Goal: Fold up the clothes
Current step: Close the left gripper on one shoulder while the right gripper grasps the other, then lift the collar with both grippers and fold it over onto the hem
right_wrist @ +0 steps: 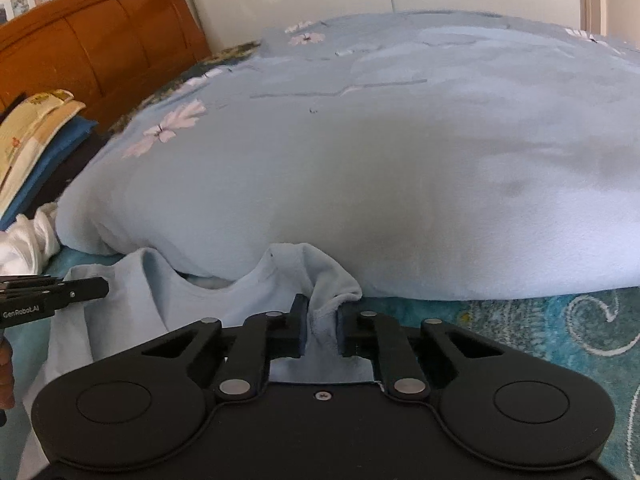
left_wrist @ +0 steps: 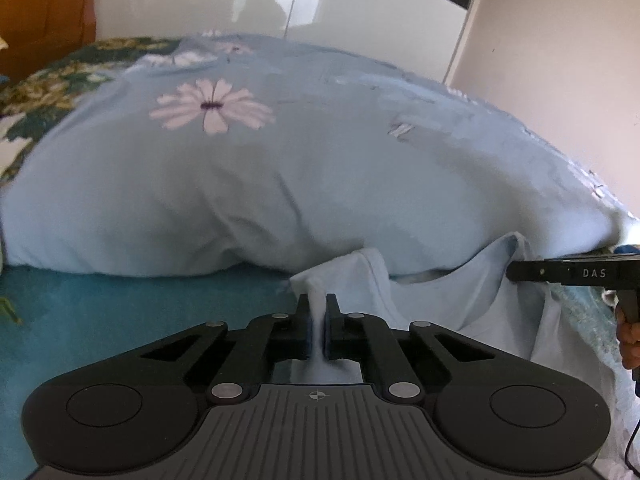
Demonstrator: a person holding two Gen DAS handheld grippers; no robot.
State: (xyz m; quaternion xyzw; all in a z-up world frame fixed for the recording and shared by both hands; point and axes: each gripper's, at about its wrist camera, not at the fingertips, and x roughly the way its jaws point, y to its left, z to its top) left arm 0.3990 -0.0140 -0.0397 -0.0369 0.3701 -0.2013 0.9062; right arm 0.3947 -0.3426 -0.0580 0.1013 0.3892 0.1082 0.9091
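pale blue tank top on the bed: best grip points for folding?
The two shoulder straps, from the near edge. On the tank top they are narrow raised tabs flanking the scooped neckline; the left claw and right claw already pinch one each.

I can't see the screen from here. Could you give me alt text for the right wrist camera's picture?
The right hand-held gripper pinches one shoulder of a pale blue top lying on a teal patterned bedsheet. The left hand-held gripper reaches in from the left edge at the top's other shoulder. Behind them bulges a light blue flowered duvet, with a wooden headboard beyond.
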